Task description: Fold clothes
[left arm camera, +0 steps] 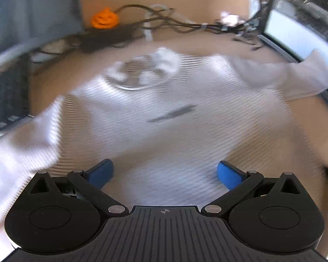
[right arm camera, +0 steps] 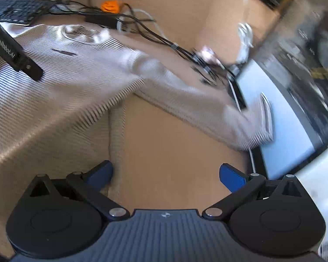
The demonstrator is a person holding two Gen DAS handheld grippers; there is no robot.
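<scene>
Motion blur smears the striped sweater (left arm camera: 164,113) across the middle of the left wrist view, so the dark mark on its chest (left arm camera: 171,114) cannot be read. Its left sleeve runs off the lower left edge. At upper left, the keyboard (right arm camera: 15,9) in the right wrist view is cut off.

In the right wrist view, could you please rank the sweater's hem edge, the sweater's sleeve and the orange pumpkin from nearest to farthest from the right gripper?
From the right gripper:
1. Sweater's hem edge, by the left finger.
2. Sweater's sleeve, ahead to the right.
3. Orange pumpkin, far back among the cables.
</scene>
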